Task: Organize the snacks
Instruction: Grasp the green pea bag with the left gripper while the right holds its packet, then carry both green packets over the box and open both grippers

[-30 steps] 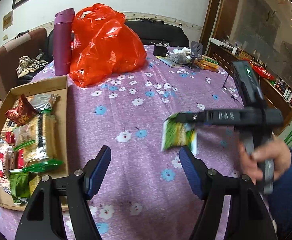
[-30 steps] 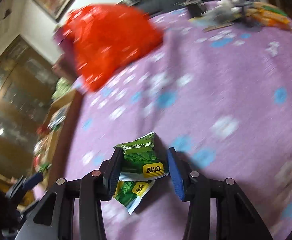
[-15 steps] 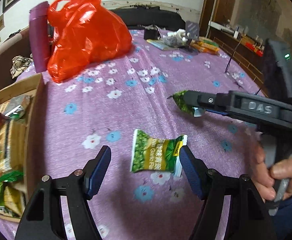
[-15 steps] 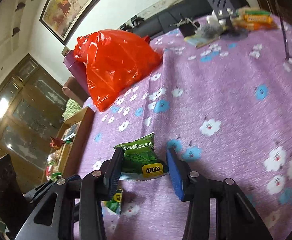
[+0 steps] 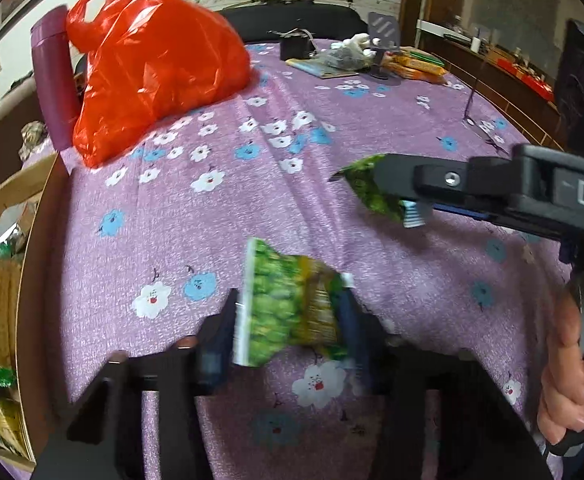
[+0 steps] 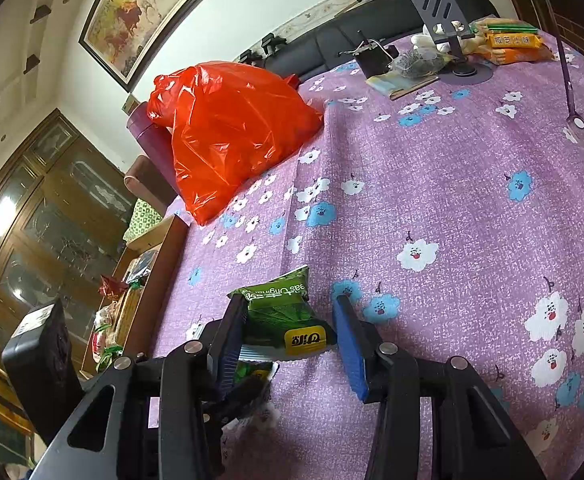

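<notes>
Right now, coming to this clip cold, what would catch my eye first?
Probably the big crinkled red plastic bag at the far left of the purple flowered tablecloth, with a tall purple bottle behind it. Next, the two green pea snack packets: one between the left gripper fingers, the other held above the cloth in the right gripper. A cardboard box of mixed snacks sits at the left edge.

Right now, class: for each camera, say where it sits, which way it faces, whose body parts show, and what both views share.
Left wrist: sits on the left gripper, facing across the purple tablecloth; its jaws hold a green pea packet; the right hand shows.
Right wrist: sits on the right gripper, facing the cardboard box; jaws hold another green packet.
Shared: red plastic bag, box, tablecloth.
</notes>
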`<state>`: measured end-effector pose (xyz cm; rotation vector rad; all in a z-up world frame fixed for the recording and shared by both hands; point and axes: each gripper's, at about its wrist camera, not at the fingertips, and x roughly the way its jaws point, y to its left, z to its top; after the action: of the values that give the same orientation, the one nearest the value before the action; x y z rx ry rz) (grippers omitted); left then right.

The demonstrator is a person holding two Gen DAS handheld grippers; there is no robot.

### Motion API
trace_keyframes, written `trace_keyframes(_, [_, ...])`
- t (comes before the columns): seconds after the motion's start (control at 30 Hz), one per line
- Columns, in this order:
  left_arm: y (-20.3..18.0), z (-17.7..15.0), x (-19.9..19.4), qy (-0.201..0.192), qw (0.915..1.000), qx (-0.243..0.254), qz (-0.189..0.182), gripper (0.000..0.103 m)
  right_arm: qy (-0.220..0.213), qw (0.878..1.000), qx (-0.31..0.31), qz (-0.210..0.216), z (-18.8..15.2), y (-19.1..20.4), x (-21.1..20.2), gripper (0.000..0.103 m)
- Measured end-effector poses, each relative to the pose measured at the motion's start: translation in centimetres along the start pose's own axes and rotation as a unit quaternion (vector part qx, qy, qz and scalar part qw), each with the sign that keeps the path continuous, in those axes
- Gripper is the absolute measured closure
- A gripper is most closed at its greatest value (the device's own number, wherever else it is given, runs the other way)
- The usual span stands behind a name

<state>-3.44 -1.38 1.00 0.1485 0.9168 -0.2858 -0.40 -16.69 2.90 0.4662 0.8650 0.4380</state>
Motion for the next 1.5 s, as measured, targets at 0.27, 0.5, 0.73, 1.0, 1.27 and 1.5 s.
trace_keyframes(0.27, [-0.4,0.0,-0.3,-0.01,0.9998,0.013,0.01,0.073,-0.007,1.0,-0.006,0.0,0.0,0.3,-0.2,0.055])
trace_keyframes(0.5, [-0.3,0.0,-0.7,-0.016,0.9997,0.013,0.017,0.077,-0.013,1.0,-0.01,0.0,0.0,0.4,-0.4,0.055])
trace_keyframes(0.73, [0.2,0.2,-1.5,-0.021,0.9998,0.0,-0.001,0.073,-0.019,1.0,-0.001,-0.001,0.1,0.1,-0.8,0.055])
trace_keyframes(1.0, [1.4,0.7,-0.8,-0.006,0.9993,-0.034,-0.013,0.056,-0.026,1.0,0.001,0.003,0.2,0.2,-1.3,0.055])
trace_keyframes(1.27, [0.5,1.1,0.9,-0.004,0.9996,-0.028,0.005,0.078,-0.023,1.0,-0.007,0.002,0.1,0.6,-1.3,0.055])
trace_keyframes(1.5, [1.6,0.9,-0.4,-0.02,0.9989,-0.041,-0.011,0.082,-0.027,1.0,-0.014,-0.005,0.1,0.8,-1.2,0.055])
